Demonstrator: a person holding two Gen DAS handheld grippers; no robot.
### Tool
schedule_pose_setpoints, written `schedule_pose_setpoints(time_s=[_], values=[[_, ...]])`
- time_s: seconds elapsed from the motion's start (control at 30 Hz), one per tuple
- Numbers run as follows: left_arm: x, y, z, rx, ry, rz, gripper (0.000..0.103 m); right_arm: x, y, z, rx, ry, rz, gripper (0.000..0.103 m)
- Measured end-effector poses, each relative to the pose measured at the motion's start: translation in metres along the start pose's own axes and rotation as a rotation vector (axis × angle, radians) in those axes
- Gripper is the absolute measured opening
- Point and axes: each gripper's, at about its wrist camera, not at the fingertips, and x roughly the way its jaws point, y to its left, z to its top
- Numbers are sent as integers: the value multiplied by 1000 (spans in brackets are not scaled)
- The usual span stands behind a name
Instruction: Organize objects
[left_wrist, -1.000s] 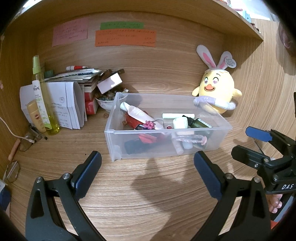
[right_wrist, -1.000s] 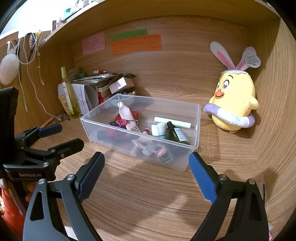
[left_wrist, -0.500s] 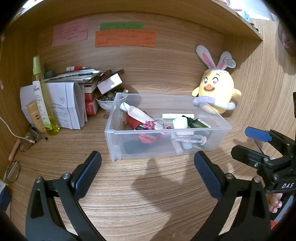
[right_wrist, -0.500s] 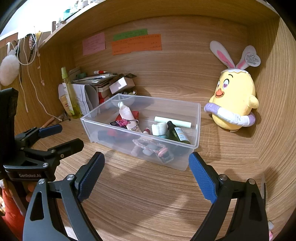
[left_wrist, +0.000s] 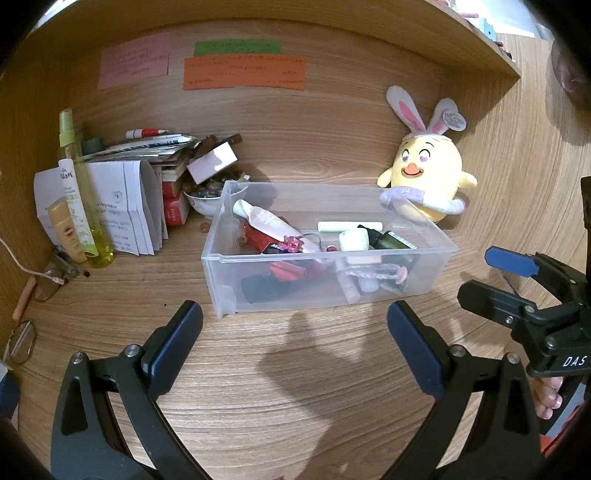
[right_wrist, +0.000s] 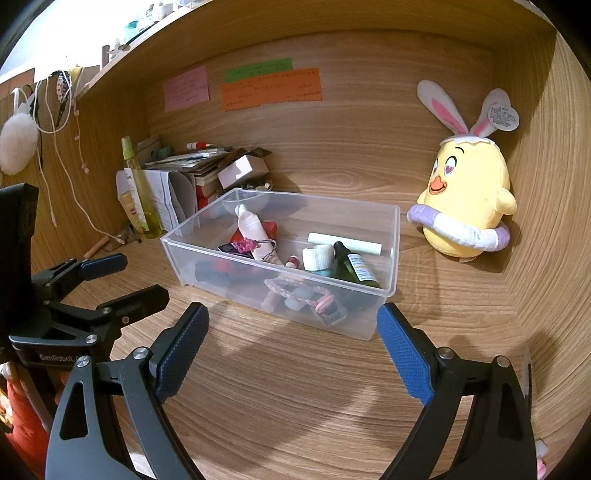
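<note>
Wooden desk (left_wrist: 295, 387), plush chick (left_wrist: 424, 177) beside bin (left_wrist: 332, 291)

Warm, even light falls from above and behind the cameras, so the tongs throw soft, broad shadows forward onto the tabletop (left_wrist: 295, 369), toward the clear bin (right_wrist: 280, 258). Both views are sharp at centre, bowed by the fisheye with black corners. The right view's top-left corner is washed out.

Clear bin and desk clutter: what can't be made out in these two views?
- Sticky notes: writing too small, both views.
- Bowl: mostly hidden behind the clear bin and white box.
- Items at bin bottom: blurred through frosted wall.
- Glasses: cut by left-wrist edge.
</note>
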Motion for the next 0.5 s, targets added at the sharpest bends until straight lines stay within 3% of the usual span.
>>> schedule_pose_setpoints(time_s=[0.5], values=[[1, 2, -2, -8, 4, -9, 101, 3, 1, -3, 13, 10, -2, 91]])
